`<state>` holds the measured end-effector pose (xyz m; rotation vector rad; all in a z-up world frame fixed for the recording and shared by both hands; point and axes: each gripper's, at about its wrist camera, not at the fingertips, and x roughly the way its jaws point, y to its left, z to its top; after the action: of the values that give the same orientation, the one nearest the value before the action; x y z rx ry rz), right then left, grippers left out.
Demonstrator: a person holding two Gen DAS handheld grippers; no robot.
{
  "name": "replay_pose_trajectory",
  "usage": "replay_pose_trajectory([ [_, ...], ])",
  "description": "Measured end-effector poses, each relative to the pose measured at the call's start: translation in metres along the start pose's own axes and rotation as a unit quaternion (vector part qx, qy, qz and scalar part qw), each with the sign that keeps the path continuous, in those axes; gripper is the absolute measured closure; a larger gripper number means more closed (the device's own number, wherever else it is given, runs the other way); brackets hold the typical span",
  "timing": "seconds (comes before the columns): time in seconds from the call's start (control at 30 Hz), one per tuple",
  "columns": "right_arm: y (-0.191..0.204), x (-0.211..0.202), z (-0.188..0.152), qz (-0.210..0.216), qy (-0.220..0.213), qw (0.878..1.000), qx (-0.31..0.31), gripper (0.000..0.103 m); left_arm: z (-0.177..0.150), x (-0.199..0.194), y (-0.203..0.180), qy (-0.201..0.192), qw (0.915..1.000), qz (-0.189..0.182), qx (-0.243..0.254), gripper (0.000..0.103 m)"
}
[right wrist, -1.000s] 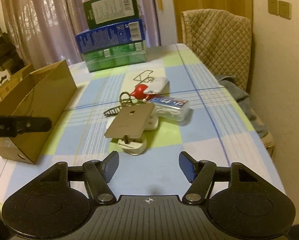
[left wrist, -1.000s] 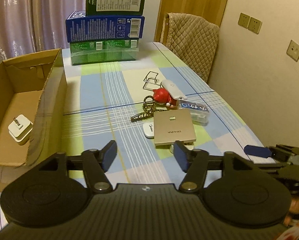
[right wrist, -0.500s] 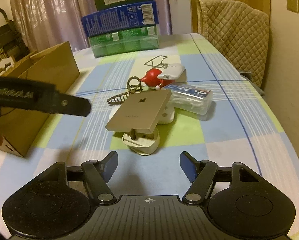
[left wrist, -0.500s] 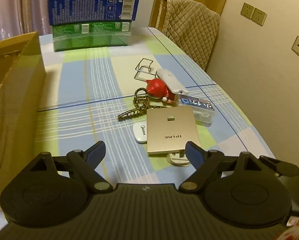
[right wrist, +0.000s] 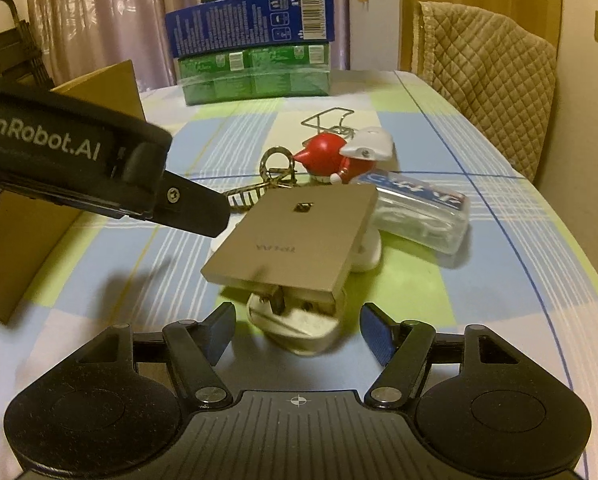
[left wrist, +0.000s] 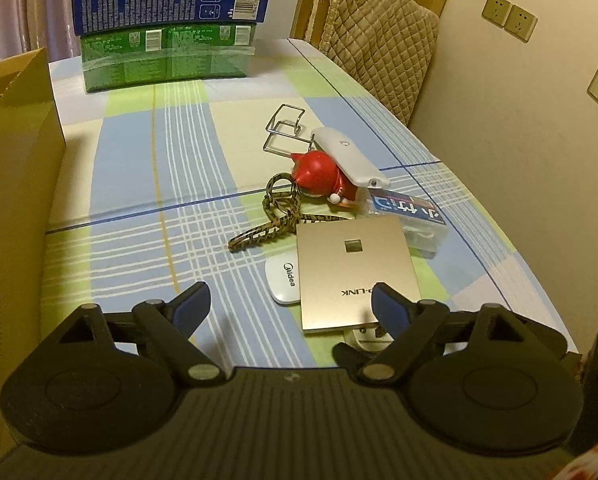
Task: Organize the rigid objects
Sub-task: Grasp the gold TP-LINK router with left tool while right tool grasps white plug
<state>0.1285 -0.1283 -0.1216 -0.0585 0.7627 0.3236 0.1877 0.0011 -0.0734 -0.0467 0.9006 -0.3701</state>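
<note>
So the flat gold square TP-Link panel (left wrist: 357,276) sits tilted on top of a white wall plug (right wrist: 299,326), over toward the table's right edge, with a small white oval Midea remote (left wrist: 281,282) tucked under its left side. Just behind it: a braided brown lanyard (left wrist: 277,220), a red round figurine (left wrist: 319,174), a white clip-like gadget (left wrist: 349,157), and a clear plastic box with a blue label (left wrist: 413,220). Both tongs are spread wide, holding nothing: left gripper (left wrist: 291,306) hangs above the panel's near edge, right gripper (right wrist: 297,332) straddles the plug. A brown cardboard box (left wrist: 15,184) stands along the left edge of the plaid tablecloth (left wrist: 139,208).
</note>
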Motion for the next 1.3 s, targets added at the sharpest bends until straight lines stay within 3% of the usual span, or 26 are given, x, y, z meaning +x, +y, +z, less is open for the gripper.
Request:
replay_pose_trajectory([
  [0.07, 0.001, 0.001, 0.001, 0.000, 0.000, 1.000, -0.009, 0.043, 0.001, 0.003, -0.001, 0.002, 1.0000, -0.007, -0.001, 0.017],
  [0.1, 0.001, 0.000, 0.001, -0.004, -0.001, 1.000, -0.013, 0.052, 0.001, 0.004, -0.002, 0.003, 0.9999, -0.010, -0.002, 0.017],
  [0.27, -0.002, -0.004, -0.004, 0.003, 0.004, 1.000, -0.027, 0.052, 0.004, 0.017, -0.014, 0.012, 0.9993, -0.036, -0.005, 0.013],
  [0.53, -0.003, -0.019, -0.017, 0.002, 0.014, 0.999, -0.048, 0.053, 0.003, 0.046, -0.041, 0.049, 0.9959, -0.068, 0.035, 0.012],
  [0.87, 0.002, -0.031, -0.032, 0.012, 0.023, 0.998, -0.058, 0.053, -0.004, 0.058, -0.068, 0.094, 0.9894, -0.064, 0.091, 0.016],
  [1.1, 0.001, -0.034, -0.031, 0.008, 0.025, 0.998, -0.052, 0.053, -0.003, 0.035, -0.052, 0.061, 0.9943, -0.074, 0.047, 0.017],
  [1.3, -0.003, -0.037, -0.031, -0.005, 0.029, 0.999, -0.042, 0.053, -0.001, 0.002, -0.020, 0.024, 0.9990, -0.037, 0.005, 0.017],
])
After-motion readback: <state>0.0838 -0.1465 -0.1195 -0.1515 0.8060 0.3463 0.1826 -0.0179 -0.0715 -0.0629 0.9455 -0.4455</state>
